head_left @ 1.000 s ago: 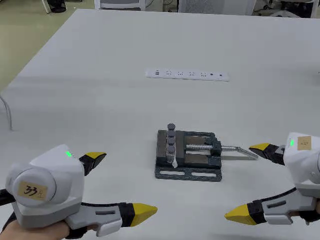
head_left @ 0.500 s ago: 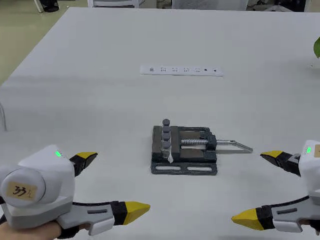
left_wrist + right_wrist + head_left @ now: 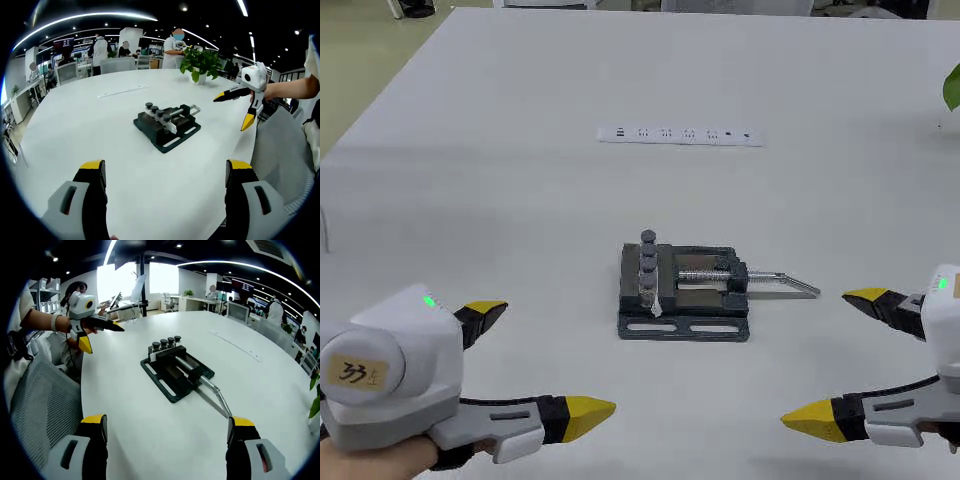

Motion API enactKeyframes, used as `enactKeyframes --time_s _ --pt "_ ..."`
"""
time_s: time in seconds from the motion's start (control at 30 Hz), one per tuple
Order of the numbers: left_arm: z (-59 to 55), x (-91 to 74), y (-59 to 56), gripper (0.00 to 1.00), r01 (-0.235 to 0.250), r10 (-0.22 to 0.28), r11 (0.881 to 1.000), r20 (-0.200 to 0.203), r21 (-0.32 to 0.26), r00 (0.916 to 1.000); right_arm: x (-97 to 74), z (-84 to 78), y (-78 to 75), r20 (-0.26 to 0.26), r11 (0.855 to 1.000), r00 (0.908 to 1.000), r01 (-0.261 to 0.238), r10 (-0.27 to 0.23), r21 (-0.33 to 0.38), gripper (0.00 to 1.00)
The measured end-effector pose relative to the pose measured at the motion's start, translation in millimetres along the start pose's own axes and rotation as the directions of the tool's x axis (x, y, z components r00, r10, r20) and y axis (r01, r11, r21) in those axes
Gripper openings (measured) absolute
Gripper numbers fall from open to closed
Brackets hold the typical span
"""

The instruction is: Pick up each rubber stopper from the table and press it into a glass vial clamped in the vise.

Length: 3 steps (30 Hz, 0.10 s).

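Both — left gripper, right gripper — have edged away from vise.

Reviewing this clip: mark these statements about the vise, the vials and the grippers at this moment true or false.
1. The left gripper and the right gripper are both open and hold nothing. True.
2. The vise holds four vials, each capped by a dark stopper. True.
3. The right gripper grips the vise's handle. False: it hangs apart from the handle.
4. The power strip lies between the vise and the grippers. False: it lies beyond the vise.
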<state>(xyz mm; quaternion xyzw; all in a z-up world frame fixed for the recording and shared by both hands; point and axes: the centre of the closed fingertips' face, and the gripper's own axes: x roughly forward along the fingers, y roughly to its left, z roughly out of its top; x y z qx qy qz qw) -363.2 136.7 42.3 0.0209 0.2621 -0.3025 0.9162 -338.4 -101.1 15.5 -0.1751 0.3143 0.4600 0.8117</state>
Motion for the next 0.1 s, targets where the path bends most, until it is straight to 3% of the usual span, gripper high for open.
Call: enactKeyframes --time_s 0.1 --pt "-0.2 -0.2 -1.1 0.99 -0.002 0.002 1.0 0.001 -0.006 1.0 0.1 -0.3 2.5 0.005 1.0 1.0 -0.006 0.006 0.01 0.99"
